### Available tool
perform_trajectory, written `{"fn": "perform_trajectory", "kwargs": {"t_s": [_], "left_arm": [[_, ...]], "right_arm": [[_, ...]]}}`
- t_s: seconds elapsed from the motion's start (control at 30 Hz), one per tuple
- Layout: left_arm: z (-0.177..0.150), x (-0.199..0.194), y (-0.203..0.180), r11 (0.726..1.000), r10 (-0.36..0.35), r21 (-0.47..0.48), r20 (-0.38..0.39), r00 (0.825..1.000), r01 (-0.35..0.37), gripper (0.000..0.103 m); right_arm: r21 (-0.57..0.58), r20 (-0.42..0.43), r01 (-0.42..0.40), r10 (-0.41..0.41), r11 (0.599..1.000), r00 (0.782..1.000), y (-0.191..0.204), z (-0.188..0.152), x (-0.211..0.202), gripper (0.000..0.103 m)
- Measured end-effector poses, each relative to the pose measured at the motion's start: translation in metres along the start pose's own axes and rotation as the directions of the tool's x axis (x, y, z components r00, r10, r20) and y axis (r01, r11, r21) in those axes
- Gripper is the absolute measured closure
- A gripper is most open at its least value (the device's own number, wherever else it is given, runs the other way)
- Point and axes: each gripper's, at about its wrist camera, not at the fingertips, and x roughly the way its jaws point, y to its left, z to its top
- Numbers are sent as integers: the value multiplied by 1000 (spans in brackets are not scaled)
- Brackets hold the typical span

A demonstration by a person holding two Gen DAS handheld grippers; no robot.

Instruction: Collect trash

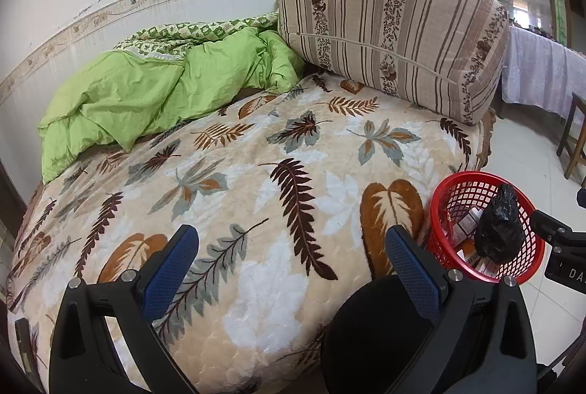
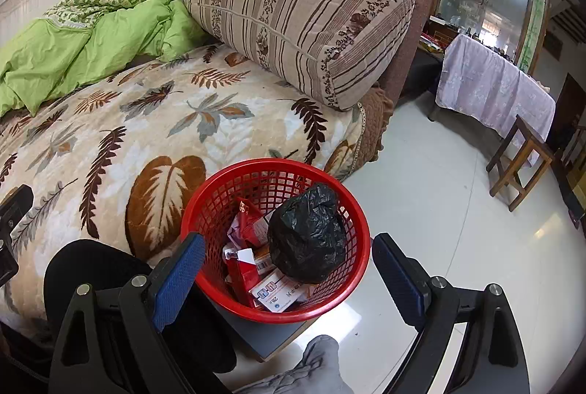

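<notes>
A red mesh basket [image 2: 351,229] [image 1: 443,210] stands on a low grey board beside the bed. Inside it lie a crumpled black plastic bag [image 2: 307,234] [image 1: 500,229], red cartons [image 2: 245,221] and a white medicine box [image 2: 280,293]. My right gripper [image 2: 289,265] hangs open just above the basket's near side, with nothing between its blue pads. My left gripper [image 1: 293,256] is open too, over the leaf-patterned blanket [image 1: 256,155], and holds nothing. The right gripper's body shows at the right edge of the left wrist view.
A green quilt [image 1: 146,89] is bunched at the far left of the bed. A striped bolster [image 1: 395,38] leans on the red-brown headboard. On the white tile floor to the right stand a wooden stool [image 2: 520,159] and a table under a lilac cloth [image 2: 490,86]. A person's dark knee [image 2: 91,269] is close by.
</notes>
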Motion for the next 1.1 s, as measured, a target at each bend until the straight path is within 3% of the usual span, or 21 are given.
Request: {"fn": "perform_trajectory", "kwargs": {"t_s": [1.1], "left_arm": [[1,0,-1,1000,0,1,1,1000,0,2]], "right_arm": [[4,-6,-4,4,1000,1000,3,-3,-2,9]]}}
